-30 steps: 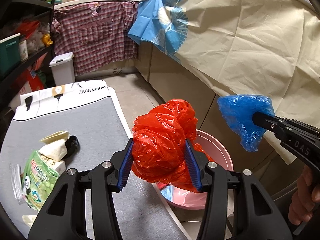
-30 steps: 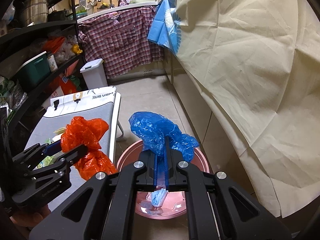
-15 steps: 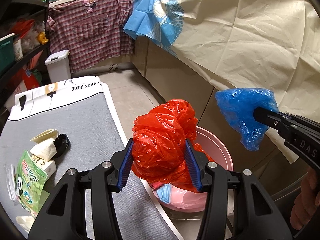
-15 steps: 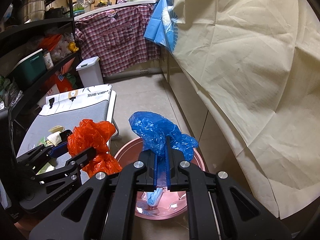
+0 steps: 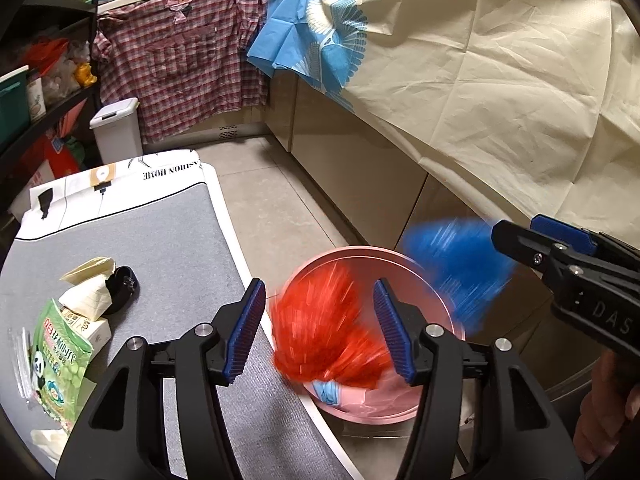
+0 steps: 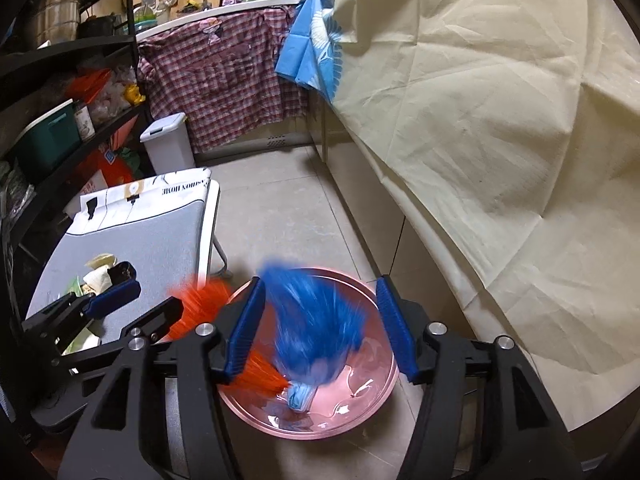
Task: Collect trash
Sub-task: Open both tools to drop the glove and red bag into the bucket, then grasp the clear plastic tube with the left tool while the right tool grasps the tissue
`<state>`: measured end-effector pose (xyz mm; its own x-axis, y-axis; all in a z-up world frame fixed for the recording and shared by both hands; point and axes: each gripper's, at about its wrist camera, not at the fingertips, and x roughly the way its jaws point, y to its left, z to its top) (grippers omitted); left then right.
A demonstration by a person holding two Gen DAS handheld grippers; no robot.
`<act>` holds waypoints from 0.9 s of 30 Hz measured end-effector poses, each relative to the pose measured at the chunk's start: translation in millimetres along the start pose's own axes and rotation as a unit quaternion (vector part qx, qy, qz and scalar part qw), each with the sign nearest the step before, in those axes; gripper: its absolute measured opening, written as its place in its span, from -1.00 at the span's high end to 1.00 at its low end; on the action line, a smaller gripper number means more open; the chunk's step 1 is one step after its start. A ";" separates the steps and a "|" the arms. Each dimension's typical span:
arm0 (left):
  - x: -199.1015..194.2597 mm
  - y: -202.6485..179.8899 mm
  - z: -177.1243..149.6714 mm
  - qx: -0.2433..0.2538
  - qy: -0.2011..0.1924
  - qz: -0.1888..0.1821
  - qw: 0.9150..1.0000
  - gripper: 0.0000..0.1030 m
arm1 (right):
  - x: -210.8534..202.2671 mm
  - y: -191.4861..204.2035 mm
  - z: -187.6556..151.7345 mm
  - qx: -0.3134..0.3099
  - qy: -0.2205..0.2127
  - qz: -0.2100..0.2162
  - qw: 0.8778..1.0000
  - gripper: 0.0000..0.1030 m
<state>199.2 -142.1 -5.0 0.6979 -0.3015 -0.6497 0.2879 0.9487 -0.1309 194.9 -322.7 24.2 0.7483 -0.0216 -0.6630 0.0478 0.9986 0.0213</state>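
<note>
A pink basin [image 5: 448,284] [image 6: 372,404] stands on the floor beside the grey table. My left gripper [image 5: 320,332] is open; a red plastic bag [image 5: 324,336] [image 6: 208,296] is blurred in mid-fall between its jaws toward the basin. My right gripper [image 6: 320,324] is open too; a blue plastic bag [image 6: 316,320] [image 5: 456,264] is blurred, dropping over the basin. A small light-blue item [image 6: 300,396] lies in the basin. The right gripper [image 5: 532,236] shows at the right of the left wrist view.
On the grey table [image 5: 168,240] lie a green snack packet [image 5: 56,356], crumpled paper [image 5: 88,288] and a black item [image 5: 122,288]. A cream cloth [image 5: 500,80] drapes the counter at right. A white bin [image 5: 116,128] stands at the back.
Both grippers have opened. The red bag and the blue bag have left the jaws and are falling toward the pink basin.
</note>
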 end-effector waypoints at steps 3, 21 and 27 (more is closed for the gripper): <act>-4.8 4.3 0.6 -0.006 -0.003 0.001 1.000 -0.08 | -0.7 0.2 0.1 0.000 -0.001 0.000 1.000 -0.13; -86.6 69.0 -7.5 -0.028 -0.048 0.023 0.998 -0.04 | -40.2 43.7 3.9 -0.021 -0.088 0.050 0.995 -0.08; -118.9 111.8 -18.0 -0.041 -0.063 0.058 0.995 0.11 | -41.7 90.9 0.8 -0.044 -0.081 0.111 0.990 0.18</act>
<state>136.7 1.5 44.1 0.8016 -0.1944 -0.5654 0.1493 0.9808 -0.1255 168.5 -231.1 54.4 0.8306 0.1982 -0.5204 -0.1820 0.9798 0.0827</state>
